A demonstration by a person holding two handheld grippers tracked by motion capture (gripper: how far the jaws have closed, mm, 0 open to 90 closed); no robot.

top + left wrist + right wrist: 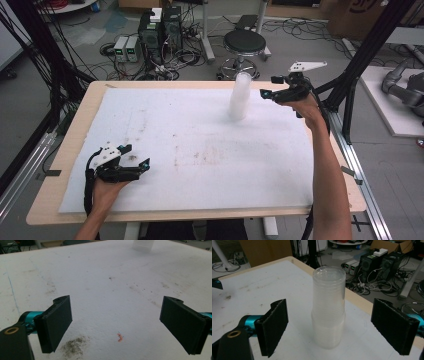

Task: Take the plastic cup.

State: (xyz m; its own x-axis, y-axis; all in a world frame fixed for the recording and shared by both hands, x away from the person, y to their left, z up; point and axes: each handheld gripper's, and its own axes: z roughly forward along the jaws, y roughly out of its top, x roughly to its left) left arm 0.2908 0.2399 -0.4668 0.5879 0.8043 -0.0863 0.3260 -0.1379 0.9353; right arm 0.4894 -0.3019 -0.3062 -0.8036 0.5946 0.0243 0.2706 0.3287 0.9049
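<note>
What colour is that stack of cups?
Clear, see-through plastic stack of cups; right gripper view shows it best.

Even, diffuse overhead light fills the scene, bright on the white foam board (pixel 200 145), which nearly washes out in the left gripper view. Shadows are soft and faint. The stack of clear cups (pixel 328 312) shows mild sheen. All the pictures are slightly soft and grainy, and the distant floor clutter blurs.

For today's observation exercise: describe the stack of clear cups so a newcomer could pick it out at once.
Start at the white foam board covering the table. Near its far edge, toward the right gripper, stands the stack of clear plastic cups. It is the one tall, see-through, upright thing on the board, rims ringed closely one above another.
</note>
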